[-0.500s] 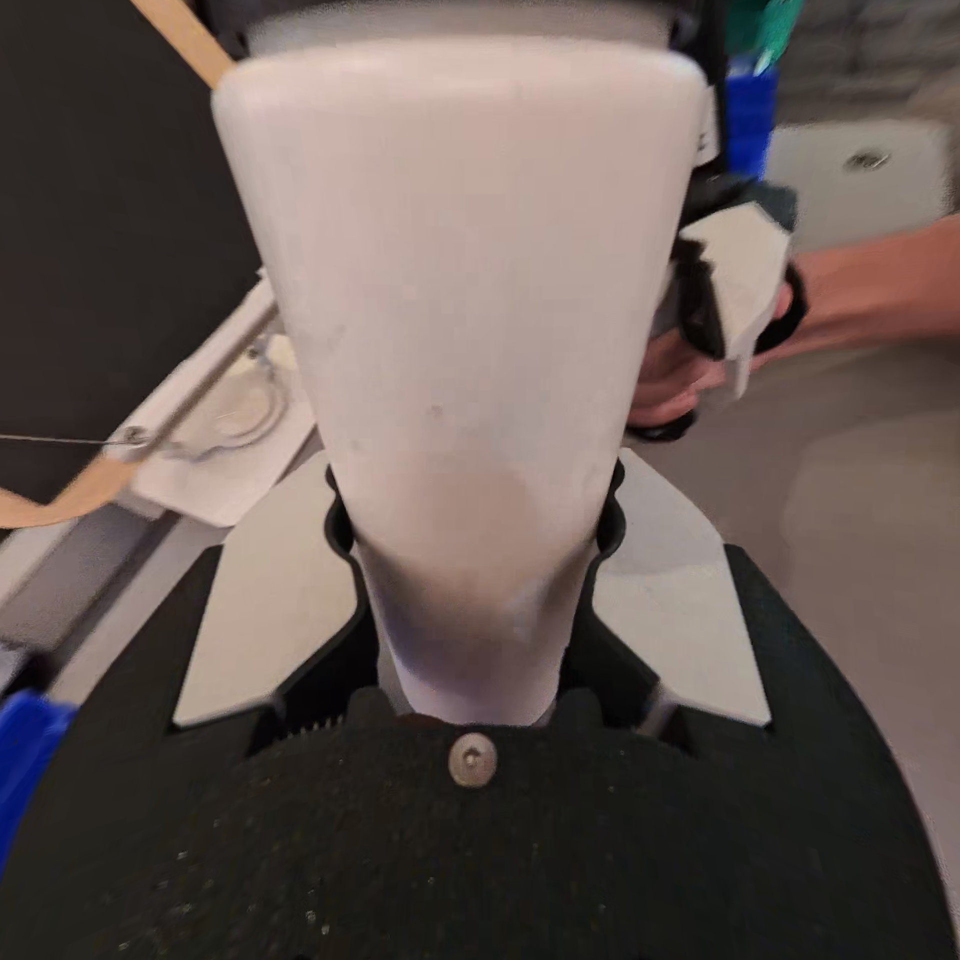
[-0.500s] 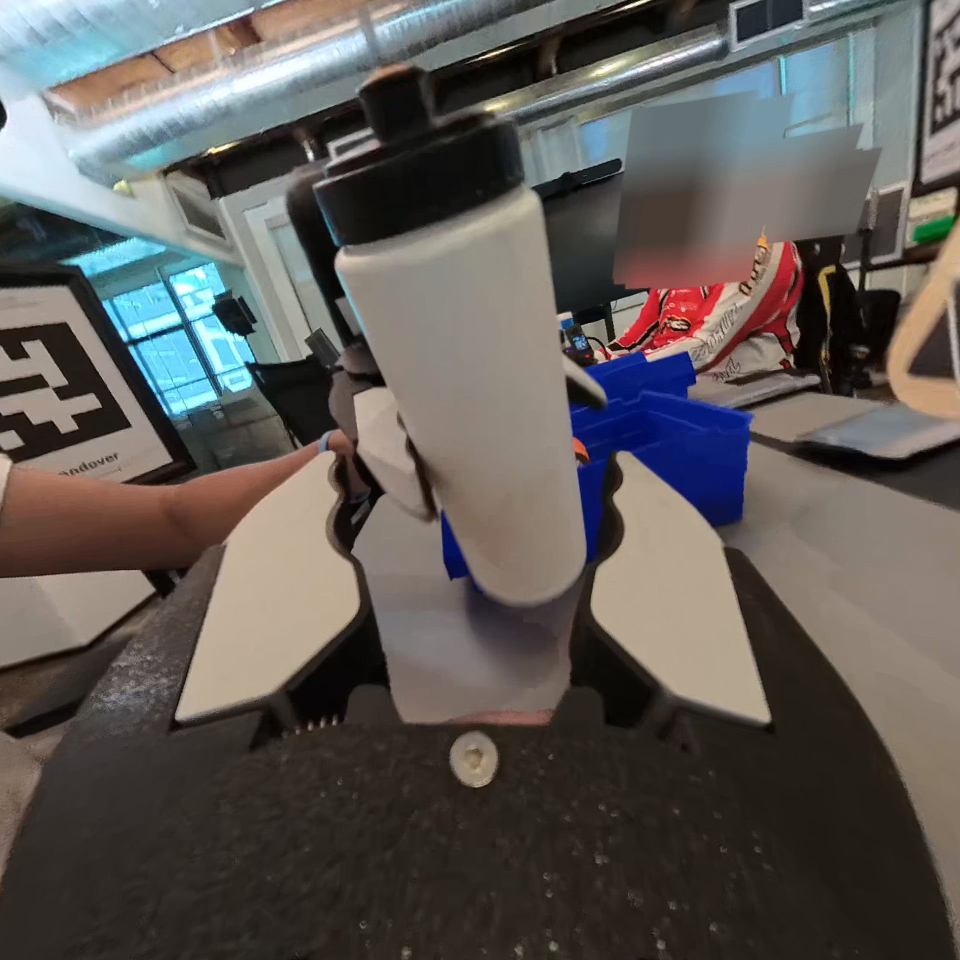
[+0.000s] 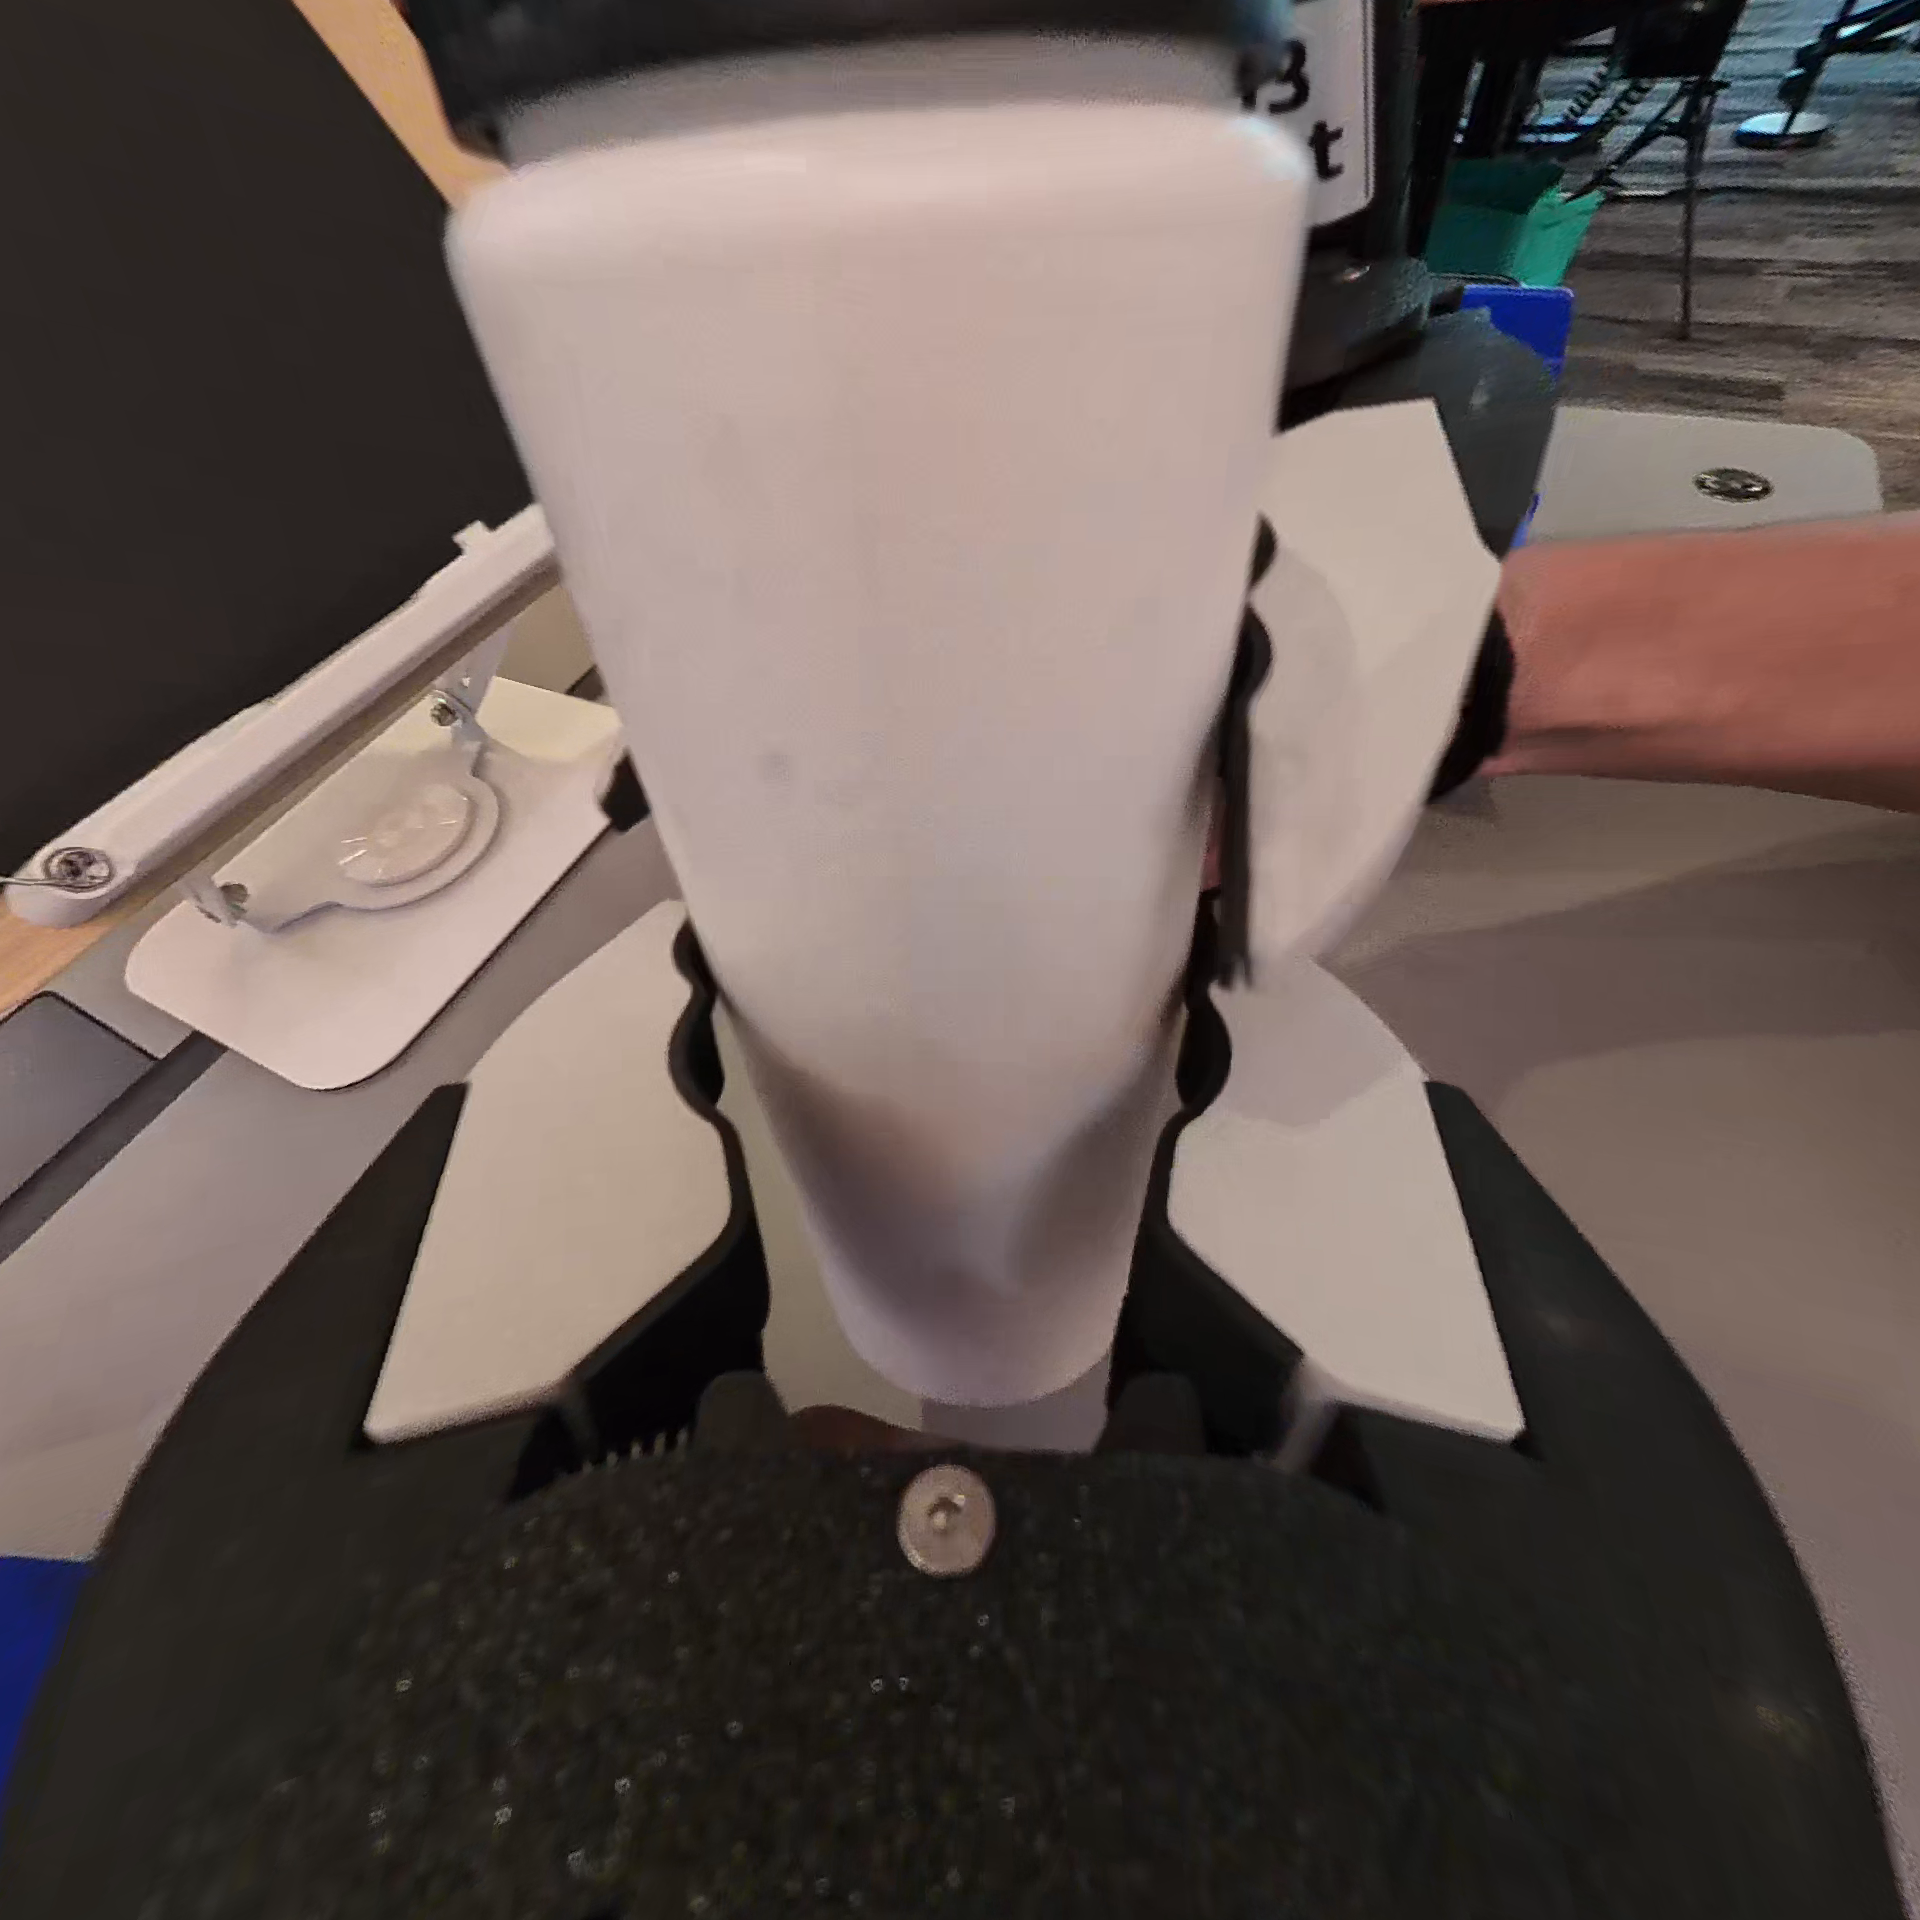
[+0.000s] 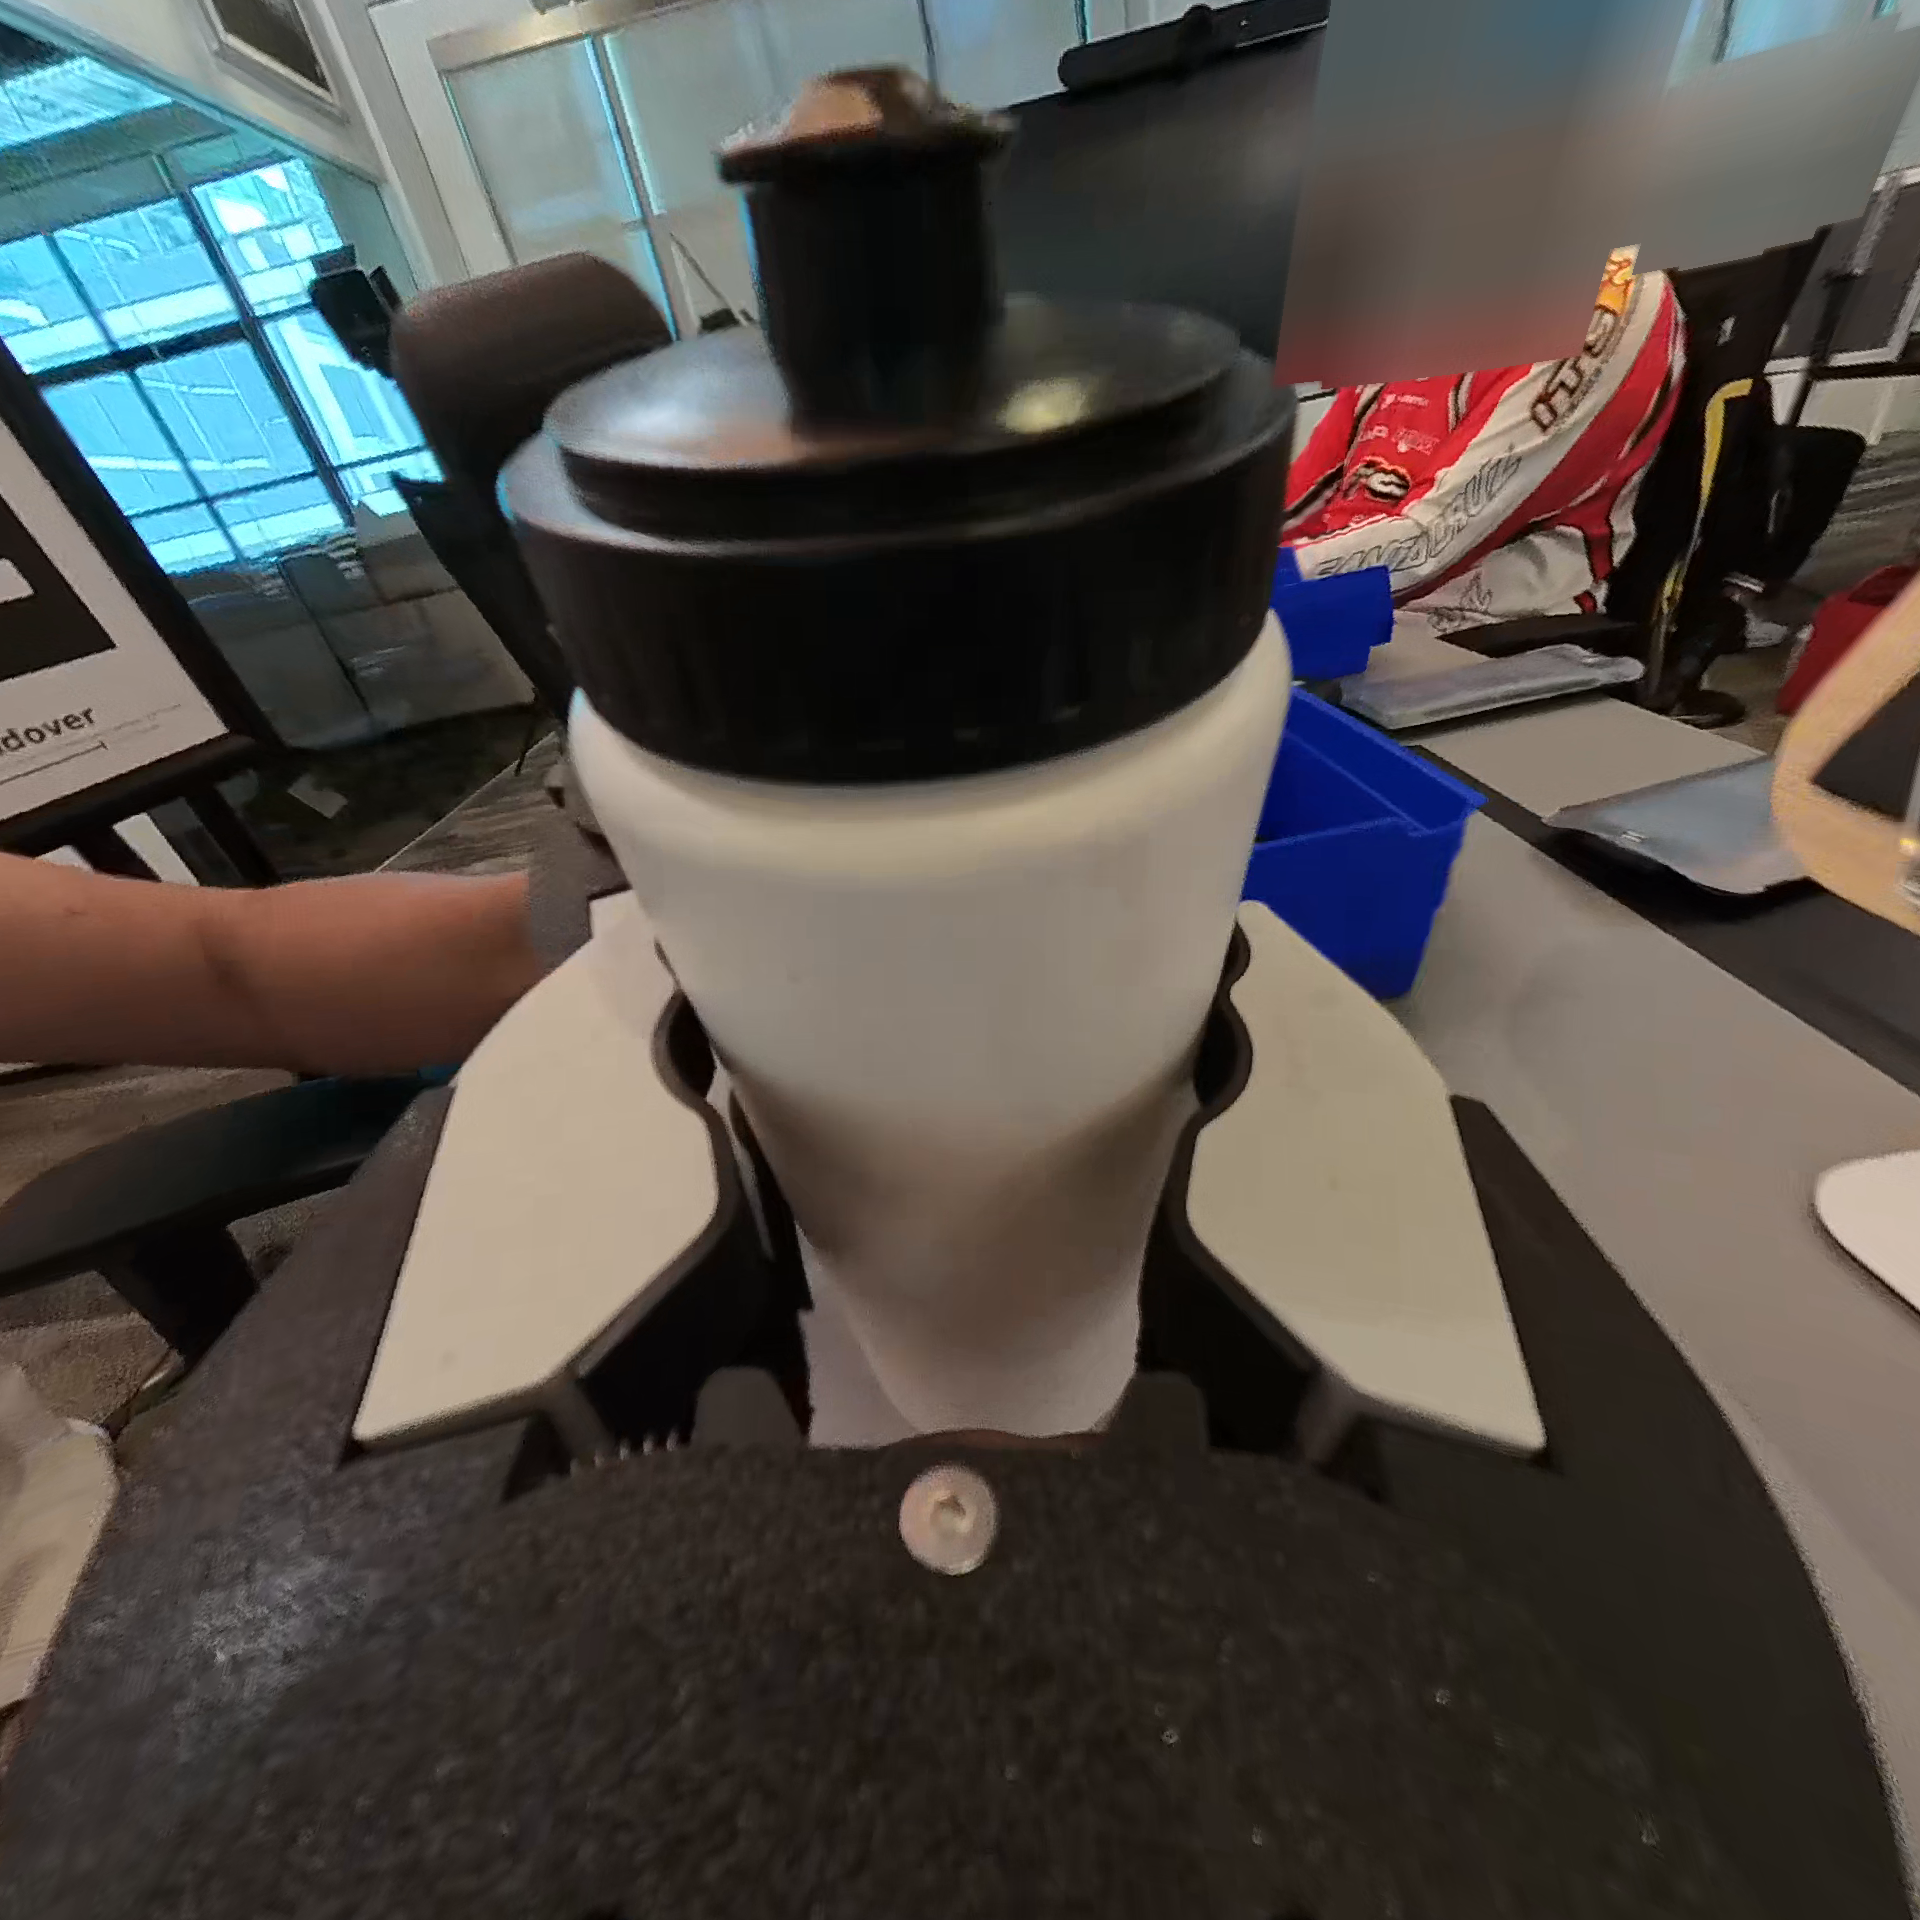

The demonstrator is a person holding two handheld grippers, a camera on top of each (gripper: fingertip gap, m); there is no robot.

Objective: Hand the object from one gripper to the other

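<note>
Left wrist view puts the white squeeze bottle [image 3: 883, 644] dead centre, its body running from 6 o'clock up to 12 o'clock, where the rim of its black cap [image 3: 831, 62] cuts across the top edge. Your left gripper [image 3: 951, 1049] has both pale fingers [image 3: 561, 1195] pressed against the lower body of the bottle, so it is clamped on it. At 2 o'clock the other gripper's pale finger [image 3: 1361, 665] lies against the bottle's side, with your forearm [image 3: 1704, 675] reaching in from 3 o'clock over the grey table [image 3: 1662, 1039]. A white hinged bracket on a flat plate [image 3: 312, 831] sits at 9 o'clock in front of a dark panel. Right wrist view shows the same bottle [image 4: 935, 935] upright between the fingers of your right gripper [image 4: 951, 1049], the black screw cap [image 4: 894, 592] and its pull spout [image 4: 862, 249] at 12 o'clock. Both right fingers [image 4: 1330, 1195] touch the narrowing lower body, so this gripper is closed on the bottle as well, and the bottle is held by both at once above the table. Your other forearm [image 4: 260, 966] comes in from 9 o'clock behind the bottle. A blue bin [image 4: 1351, 842] stands on the table at 2 o'clock, a framed black-and-white marker board [image 4: 73, 665] leans at 9 o'clock, and a red and white jacket [image 4: 1486, 488] hangs farther back at 1 o'clock.
</note>
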